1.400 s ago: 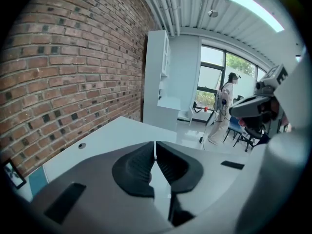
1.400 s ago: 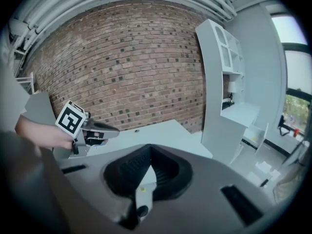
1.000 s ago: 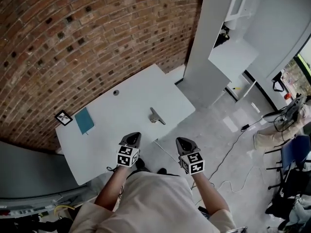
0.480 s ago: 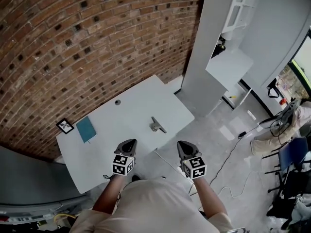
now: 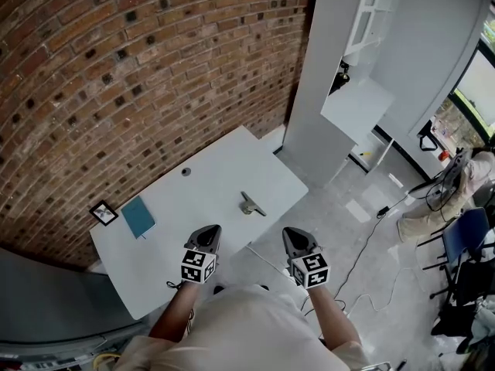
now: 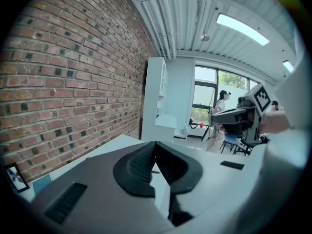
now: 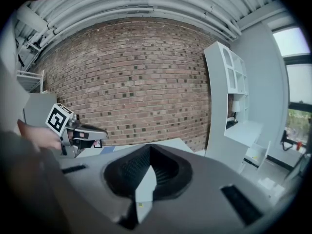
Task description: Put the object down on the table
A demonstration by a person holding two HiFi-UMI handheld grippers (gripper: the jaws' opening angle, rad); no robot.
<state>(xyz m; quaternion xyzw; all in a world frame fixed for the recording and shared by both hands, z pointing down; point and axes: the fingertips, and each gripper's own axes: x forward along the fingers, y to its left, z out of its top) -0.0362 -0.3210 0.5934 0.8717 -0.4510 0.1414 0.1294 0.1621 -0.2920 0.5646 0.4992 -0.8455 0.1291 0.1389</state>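
Note:
A small grey metal object (image 5: 249,205) lies on the white table (image 5: 216,168), near its front right edge, with no gripper touching it. My left gripper (image 5: 207,231) hovers over the table's near edge, just short of the object and to its left. Its jaws are shut and empty, with the tips meeting (image 6: 155,144). Off the table's edge, over the floor, my right gripper (image 5: 293,232) sits to the right of the object. Its jaws (image 7: 150,148) are also shut with nothing in them. Each gripper shows in the other's view: right gripper (image 6: 238,117), left gripper (image 7: 84,131).
A teal notebook (image 5: 139,216) and a small framed picture (image 5: 101,212) lie at the table's left end. A round hole (image 5: 186,171) sits near the brick wall (image 5: 139,68). White shelving (image 5: 340,60) stands to the right, and a cable (image 5: 363,238) crosses the floor.
Both grippers stay shut and keep their places near the table's front edge. The metal object has not moved. The head view has shifted slightly.

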